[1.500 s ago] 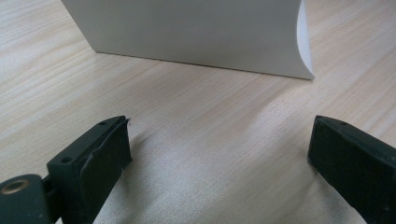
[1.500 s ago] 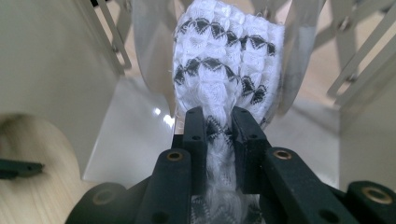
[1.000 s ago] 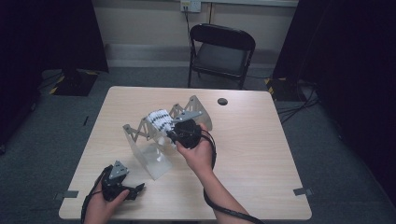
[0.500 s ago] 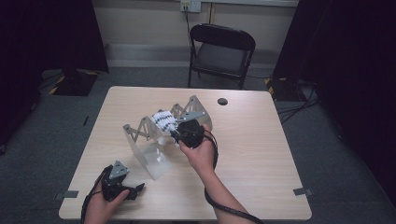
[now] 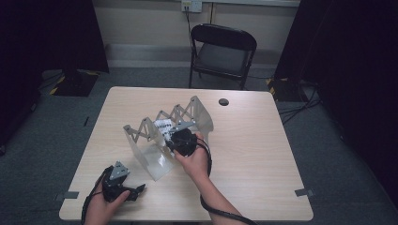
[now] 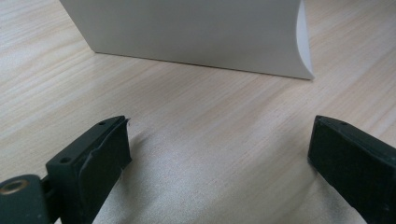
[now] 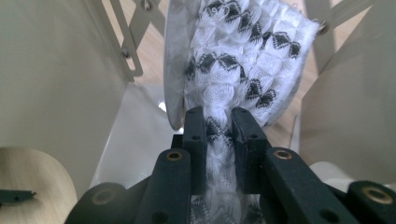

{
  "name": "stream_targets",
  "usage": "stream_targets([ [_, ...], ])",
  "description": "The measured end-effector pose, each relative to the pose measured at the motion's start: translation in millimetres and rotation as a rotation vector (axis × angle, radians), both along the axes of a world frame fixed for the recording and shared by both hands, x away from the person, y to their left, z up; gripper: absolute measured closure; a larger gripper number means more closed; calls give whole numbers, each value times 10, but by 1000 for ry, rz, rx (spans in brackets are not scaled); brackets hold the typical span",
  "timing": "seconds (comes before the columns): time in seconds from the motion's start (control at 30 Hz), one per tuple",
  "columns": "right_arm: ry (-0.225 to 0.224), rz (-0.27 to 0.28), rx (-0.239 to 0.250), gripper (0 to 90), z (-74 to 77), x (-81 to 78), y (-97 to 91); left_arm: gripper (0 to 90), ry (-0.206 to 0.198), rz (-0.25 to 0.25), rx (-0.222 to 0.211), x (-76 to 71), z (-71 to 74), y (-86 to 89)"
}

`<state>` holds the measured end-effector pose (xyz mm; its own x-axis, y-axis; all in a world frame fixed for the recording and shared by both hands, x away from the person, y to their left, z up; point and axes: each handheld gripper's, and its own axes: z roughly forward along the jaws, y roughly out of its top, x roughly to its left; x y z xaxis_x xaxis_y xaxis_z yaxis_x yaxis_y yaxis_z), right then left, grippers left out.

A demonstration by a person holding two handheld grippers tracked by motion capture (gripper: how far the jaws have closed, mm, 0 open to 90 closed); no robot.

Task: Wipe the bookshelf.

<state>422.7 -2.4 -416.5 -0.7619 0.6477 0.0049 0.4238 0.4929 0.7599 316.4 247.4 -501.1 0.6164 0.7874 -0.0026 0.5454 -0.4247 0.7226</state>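
The high view looks down on the whole table [image 5: 263, 154]; both gripper views sit close, sharing its white rack [image 5: 155, 140].

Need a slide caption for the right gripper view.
Right claw pinching a white-and-black knitted cloth between the rack's panels.

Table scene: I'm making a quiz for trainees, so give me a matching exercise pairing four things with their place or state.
Things:
1. sock
2. left claw
3. rack
4. chair

States:
A. open over bare wood
B. pinched in the right claw
C. behind the table
D. stands mid-table, accordion-style

Pairs: 1-B, 2-A, 3-D, 4-C
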Motion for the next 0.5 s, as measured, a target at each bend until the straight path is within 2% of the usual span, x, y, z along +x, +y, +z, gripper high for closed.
stream_targets([
  [0.3, 50, 14, -39, 775, -354, -40, -15, 52, 0, 0, 0, 0, 0, 0],
  [0.5, 70, 7, -55, 770, -526, -85, -78, 52, 0, 0, 0, 0, 0, 0],
])
